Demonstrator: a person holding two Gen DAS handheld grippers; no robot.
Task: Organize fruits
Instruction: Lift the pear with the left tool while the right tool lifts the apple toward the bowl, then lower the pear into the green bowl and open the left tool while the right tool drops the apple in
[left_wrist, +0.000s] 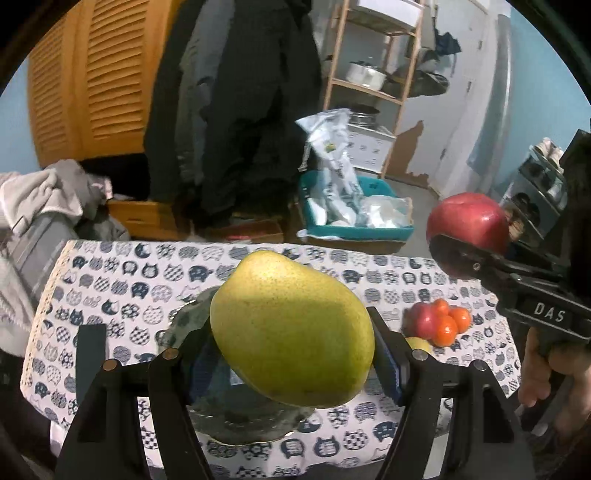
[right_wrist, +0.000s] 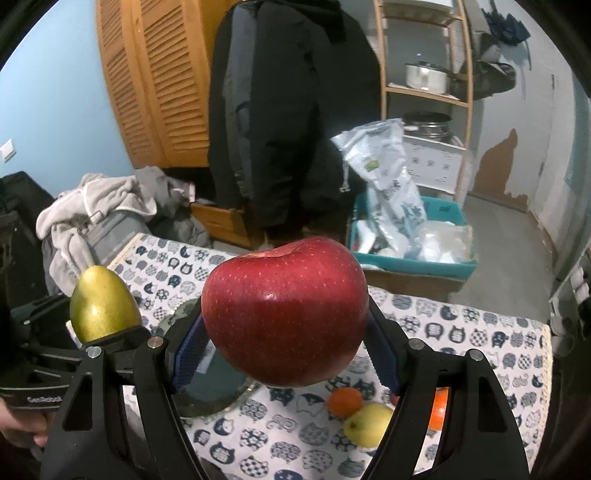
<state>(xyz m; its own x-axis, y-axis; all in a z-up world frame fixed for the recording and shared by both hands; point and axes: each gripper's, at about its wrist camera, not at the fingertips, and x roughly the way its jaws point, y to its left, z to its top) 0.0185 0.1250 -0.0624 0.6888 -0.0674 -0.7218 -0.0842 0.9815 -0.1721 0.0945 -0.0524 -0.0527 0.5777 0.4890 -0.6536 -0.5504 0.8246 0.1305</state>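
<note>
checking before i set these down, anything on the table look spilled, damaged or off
Nothing stands out. The pear and the red apple look whole, each held above the glass plate, and the loose fruit sits in a tidy cluster on the tablecloth.

We hold the green pear (left_wrist: 291, 328) clamped in the left gripper (left_wrist: 291, 354) above the glass plate (left_wrist: 184, 321); the right gripper (left_wrist: 469, 236) grips a red apple (left_wrist: 469, 218).
</note>
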